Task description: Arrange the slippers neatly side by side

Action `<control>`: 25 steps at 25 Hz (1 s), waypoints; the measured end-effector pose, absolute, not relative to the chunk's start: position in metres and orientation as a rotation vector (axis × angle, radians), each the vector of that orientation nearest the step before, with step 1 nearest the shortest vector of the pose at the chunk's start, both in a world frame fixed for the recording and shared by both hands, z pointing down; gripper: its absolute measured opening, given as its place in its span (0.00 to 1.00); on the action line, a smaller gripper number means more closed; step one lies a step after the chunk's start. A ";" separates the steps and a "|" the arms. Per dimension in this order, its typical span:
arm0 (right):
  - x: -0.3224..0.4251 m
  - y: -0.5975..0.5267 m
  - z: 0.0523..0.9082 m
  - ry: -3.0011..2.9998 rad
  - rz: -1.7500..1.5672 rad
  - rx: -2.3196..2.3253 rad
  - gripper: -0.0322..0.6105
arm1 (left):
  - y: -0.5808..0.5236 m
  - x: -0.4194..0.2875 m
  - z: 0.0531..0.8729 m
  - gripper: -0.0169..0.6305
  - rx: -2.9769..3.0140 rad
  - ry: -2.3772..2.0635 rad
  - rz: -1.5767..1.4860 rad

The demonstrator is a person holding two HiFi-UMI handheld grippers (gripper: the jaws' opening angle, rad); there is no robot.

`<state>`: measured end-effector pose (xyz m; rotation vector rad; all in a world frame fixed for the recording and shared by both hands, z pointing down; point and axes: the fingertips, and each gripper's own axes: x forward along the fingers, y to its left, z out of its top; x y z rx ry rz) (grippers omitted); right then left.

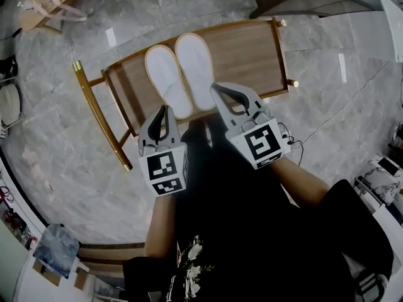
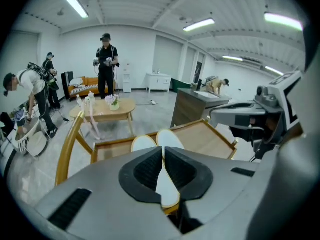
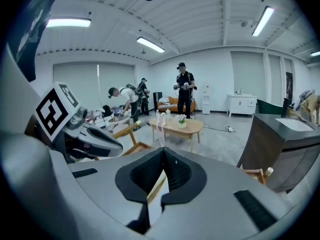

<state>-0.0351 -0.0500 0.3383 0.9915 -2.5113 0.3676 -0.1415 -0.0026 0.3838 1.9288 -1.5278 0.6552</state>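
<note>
Slippers: a white, soft-looking, round-toed pair of slippers (image 1: pixel 169 79) lay touching side by side on the bench's left half, heels at its near edge.
Bench: flat brown wood bench (image 1: pixel 252 49) with a raised rim and gold metal legs.
Left gripper (image 1: pixel 165 109): ribbed black jaws closed together, empty.
Right gripper (image 1: pixel 216 87): jaws likewise closed, empty.
Floor (image 1: pixel 75 162): glossy grey marble.
</note>
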 end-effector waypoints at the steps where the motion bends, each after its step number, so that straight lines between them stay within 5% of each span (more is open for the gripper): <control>1: -0.034 -0.051 0.327 -2.535 0.381 1.006 0.05 | -0.005 -0.143 0.374 0.05 1.933 -1.545 0.623; 25: -0.043 -0.068 0.173 -2.694 0.004 1.268 0.05 | -0.032 -0.194 0.189 0.03 2.334 -1.922 0.374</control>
